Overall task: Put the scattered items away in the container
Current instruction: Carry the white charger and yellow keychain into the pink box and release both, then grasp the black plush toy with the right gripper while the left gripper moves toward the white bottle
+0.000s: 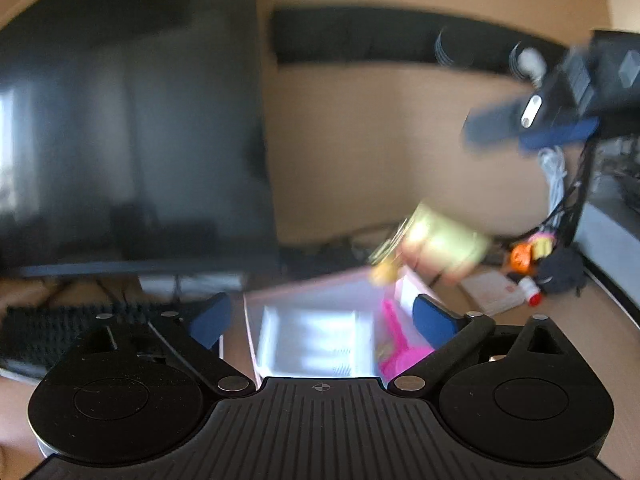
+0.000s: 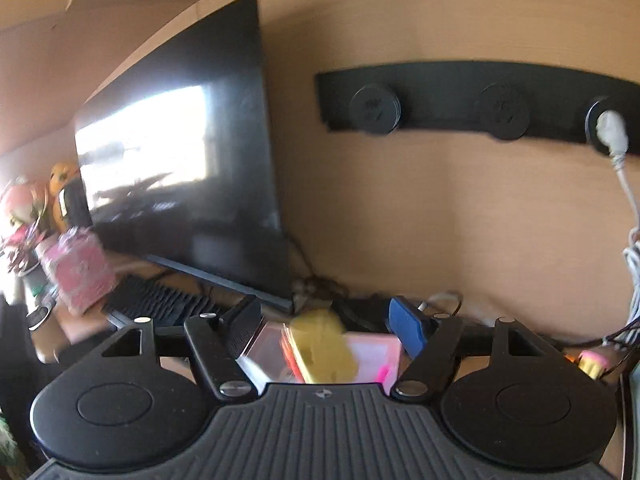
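One yellow packet [image 2: 322, 346] is hanging blurred above the pink box [image 2: 374, 354], touching neither pad | right gripper [image 2: 324, 326] is standing spread around it | left gripper [image 1: 322, 318] is gaping wide over the box | monitor [image 2: 180, 160] is standing behind.

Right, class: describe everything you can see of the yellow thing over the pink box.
The yellow thing is a blurred, pale yellow, blocky lump, soft-looking like a sponge, with orange and pink edges along its left side. It sits tilted above the open pink box, between the fingers of the right hand-held gripper, whose pads do not press on it. From the left camera it appears over the box's far rim. Whether it touches the box cannot be told.
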The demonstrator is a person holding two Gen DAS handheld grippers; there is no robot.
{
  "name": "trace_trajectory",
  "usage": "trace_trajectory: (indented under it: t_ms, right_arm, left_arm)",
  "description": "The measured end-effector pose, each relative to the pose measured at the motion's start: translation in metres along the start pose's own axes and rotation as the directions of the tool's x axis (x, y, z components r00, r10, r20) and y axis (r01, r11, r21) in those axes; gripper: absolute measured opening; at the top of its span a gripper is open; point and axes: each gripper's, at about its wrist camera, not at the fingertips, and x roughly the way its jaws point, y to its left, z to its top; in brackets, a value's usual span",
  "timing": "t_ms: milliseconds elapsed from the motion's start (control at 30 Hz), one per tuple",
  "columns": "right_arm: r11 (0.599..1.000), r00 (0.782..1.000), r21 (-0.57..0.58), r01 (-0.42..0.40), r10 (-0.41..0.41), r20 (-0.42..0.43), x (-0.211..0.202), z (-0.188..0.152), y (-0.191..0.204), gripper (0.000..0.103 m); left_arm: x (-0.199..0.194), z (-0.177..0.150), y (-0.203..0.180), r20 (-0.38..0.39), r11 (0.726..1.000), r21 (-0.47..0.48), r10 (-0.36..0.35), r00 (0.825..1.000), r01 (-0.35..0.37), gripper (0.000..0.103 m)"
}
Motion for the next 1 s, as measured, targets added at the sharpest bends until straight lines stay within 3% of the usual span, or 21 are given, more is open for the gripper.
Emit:
trace_trajectory:
  t_ms: [100,200,367,400,500,700,833,967,1000]
  right_arm:
    - [0.999,0.999,0.004,0.038,-0.038,0.023,-0.008,-0.01,-0.014,0.08]
    - [0.994,0.994,-0.003,0.108,-0.108,-0.022,-0.009,-0.034,-0.033,0.08]
    - [0.97,0.96,-0.076,0.232,-0.241,-0.143,-0.002,-0.093,-0.058,0.078]
    - [0.964,0.952,-0.091,0.25,-0.262,-0.161,0.0,-0.103,-0.063,0.071]
    - [0.944,0.92,-0.104,0.312,-0.327,-0.214,0.012,-0.121,-0.084,0.045]
    - [0.915,0.891,-0.061,0.399,-0.403,-0.208,0.042,-0.13,-0.126,0.045]
    - [0.864,0.838,-0.122,0.488,-0.503,-0.213,0.076,-0.141,-0.143,0.044]
    - [0.846,0.81,-0.134,0.516,-0.533,-0.244,0.102,-0.153,-0.158,0.043]
    - [0.845,0.812,-0.13,0.519,-0.534,-0.236,0.105,-0.156,-0.161,0.042]
  left_arm:
    - [0.003,-0.015,-0.004,-0.062,0.999,-0.045,-0.018,0.998,0.015,0.1]
    - [-0.008,-0.034,-0.018,-0.12,0.997,-0.064,-0.045,0.992,0.038,0.102]
    - [-0.023,-0.071,-0.048,-0.219,0.989,-0.107,-0.125,0.968,0.104,0.103]
    - [-0.024,-0.077,-0.055,-0.234,0.989,-0.101,-0.133,0.963,0.112,0.103]
    - [-0.026,-0.093,-0.075,-0.26,0.995,-0.042,-0.1,0.96,0.092,0.103]
    - [-0.03,-0.094,-0.082,-0.303,0.995,-0.071,-0.087,0.949,0.069,0.103]
    - [-0.038,-0.1,-0.077,-0.33,0.995,-0.101,-0.042,0.943,0.009,0.103]
    - [-0.04,-0.109,-0.071,-0.366,0.991,-0.128,-0.024,0.93,-0.025,0.103]
    - [-0.042,-0.109,-0.071,-0.365,0.992,-0.122,-0.017,0.931,-0.03,0.103]
